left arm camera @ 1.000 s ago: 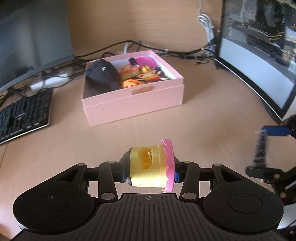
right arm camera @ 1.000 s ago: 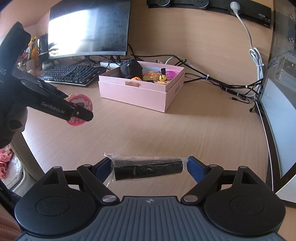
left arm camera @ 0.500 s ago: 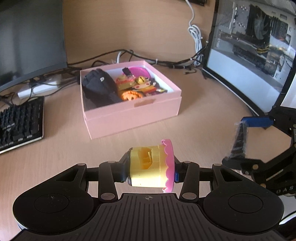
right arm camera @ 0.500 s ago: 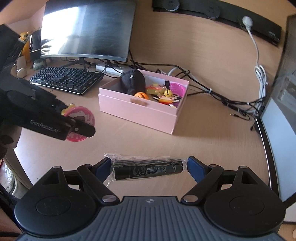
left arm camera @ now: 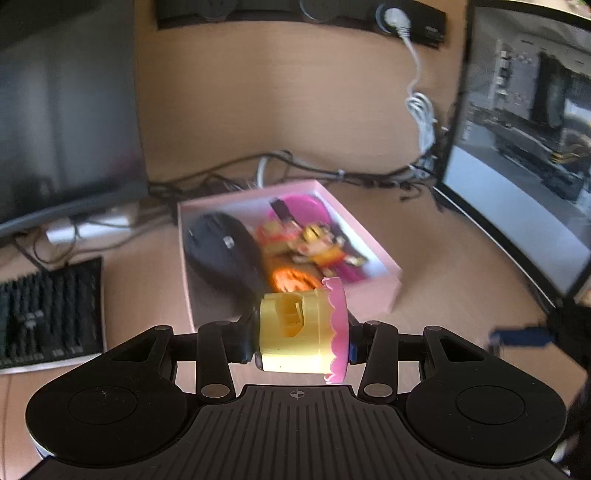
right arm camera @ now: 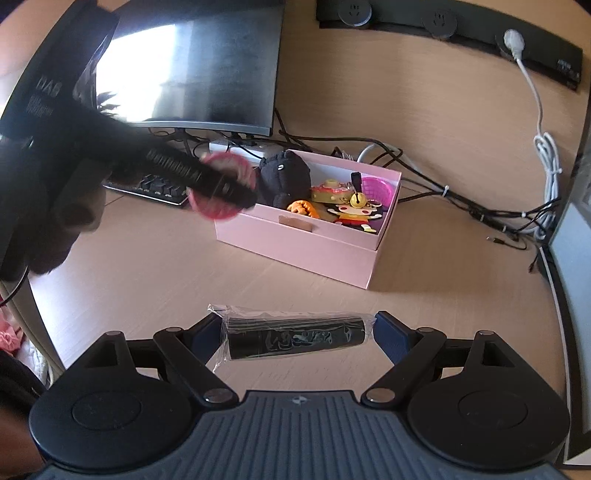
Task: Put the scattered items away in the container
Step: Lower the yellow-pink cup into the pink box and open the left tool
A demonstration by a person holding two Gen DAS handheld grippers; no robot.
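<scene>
While gripped endwise, black wrapped cylinder [right arm camera: 295, 338] lies crosswise.

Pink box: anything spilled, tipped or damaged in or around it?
Nothing stands out. The pink cardboard box sits flat on the wooden desk, the black plush toy, orange pumpkin charm and pink basket all inside its walls.

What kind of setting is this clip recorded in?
Most likely a home or office computer desk: a wooden desk with a curved monitor, a black keyboard, and a wall power strip with cables trailing behind the pink box.
</scene>
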